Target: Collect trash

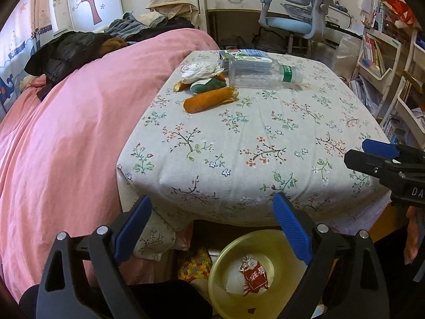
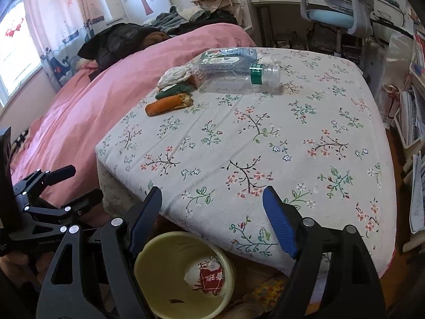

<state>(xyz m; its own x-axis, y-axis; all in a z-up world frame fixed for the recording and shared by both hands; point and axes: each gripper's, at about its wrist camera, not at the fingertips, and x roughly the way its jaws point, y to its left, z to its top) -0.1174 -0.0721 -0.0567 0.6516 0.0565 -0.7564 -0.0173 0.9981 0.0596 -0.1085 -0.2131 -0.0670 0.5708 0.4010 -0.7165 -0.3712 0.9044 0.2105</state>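
Note:
A yellow bin [image 1: 225, 289] [image 2: 148, 271] stands on the floor below the near edge of the floral-covered surface [image 1: 252, 143] [image 2: 265, 146]; a red-and-white wrapper [image 1: 253, 273] [image 2: 211, 276] lies inside it. At the far side lie an empty clear plastic bottle [image 1: 257, 73] [image 2: 233, 75], an orange peel [image 1: 209, 99] [image 2: 167, 103], a green scrap [image 1: 209, 85] [image 2: 172, 90] and crumpled white paper [image 1: 199, 69] [image 2: 172, 74]. My left gripper [image 1: 212, 212] hangs open above the bin, empty. My right gripper [image 2: 212, 202] is open and empty over the near edge.
A pink bedspread [image 1: 66, 138] [image 2: 106, 85] with piled clothes [image 1: 79, 47] runs along the left. A blue-grey desk chair [image 1: 294, 13] and a desk stand at the back. Bookshelves [image 1: 385, 61] line the right side.

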